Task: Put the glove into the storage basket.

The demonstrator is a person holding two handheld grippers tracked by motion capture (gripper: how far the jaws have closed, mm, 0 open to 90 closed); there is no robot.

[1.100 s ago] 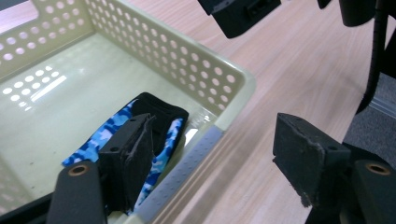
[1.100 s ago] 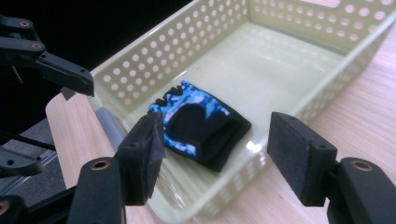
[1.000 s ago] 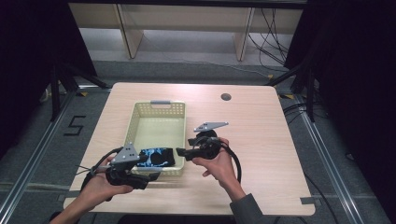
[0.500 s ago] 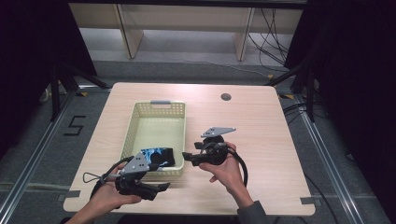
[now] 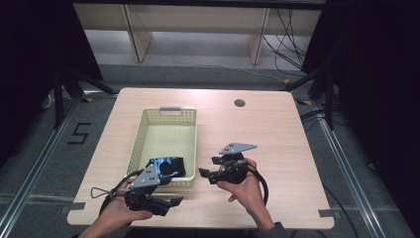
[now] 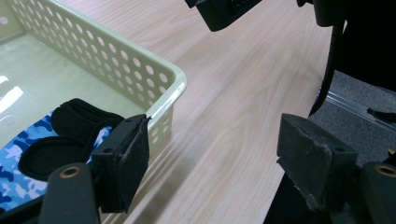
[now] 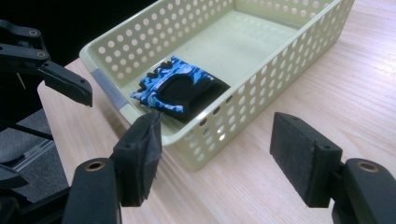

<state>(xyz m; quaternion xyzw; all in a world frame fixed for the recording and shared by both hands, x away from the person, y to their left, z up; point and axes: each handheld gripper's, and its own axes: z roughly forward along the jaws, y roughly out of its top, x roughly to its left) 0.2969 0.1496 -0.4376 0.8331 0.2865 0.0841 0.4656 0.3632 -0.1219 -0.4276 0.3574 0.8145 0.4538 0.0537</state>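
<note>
Left claw [image 5: 171, 202] at the near edge of the surface, just in front of the basket's near right corner; jaws spread wide, nothing between them, nothing touched. Held low in the left hand [image 5: 119, 213], cable looped out toward the near left.

Right claw [image 5: 204, 174] just right of the basket's near right corner, pointed toward the basket wall; jaws also spread, empty, clear of the plastic. Carried by the right hand [image 5: 242, 186], grey three-cornered plate on top.

Basket [image 5: 143, 130]: pale yellow-green, perforated walls, grey handle tab at the far end, standing lengthwise on the left half of the surface. Inside, against the near wall: folded glove [image 7: 180, 91], blue camouflage print with black padding, lying flat on the basket floor. Rest of the basket floor bare.

Surface [image 5: 277, 134]: light wood grain, round dark grommet [image 5: 239, 103] beyond and right of the basket.

Past the basket's far end: grey floor, pale shelving legs, black cables trailing down at the right, dark curtains on both sides. Floor marking "5" [image 5: 79, 134] left of the basket.
</note>
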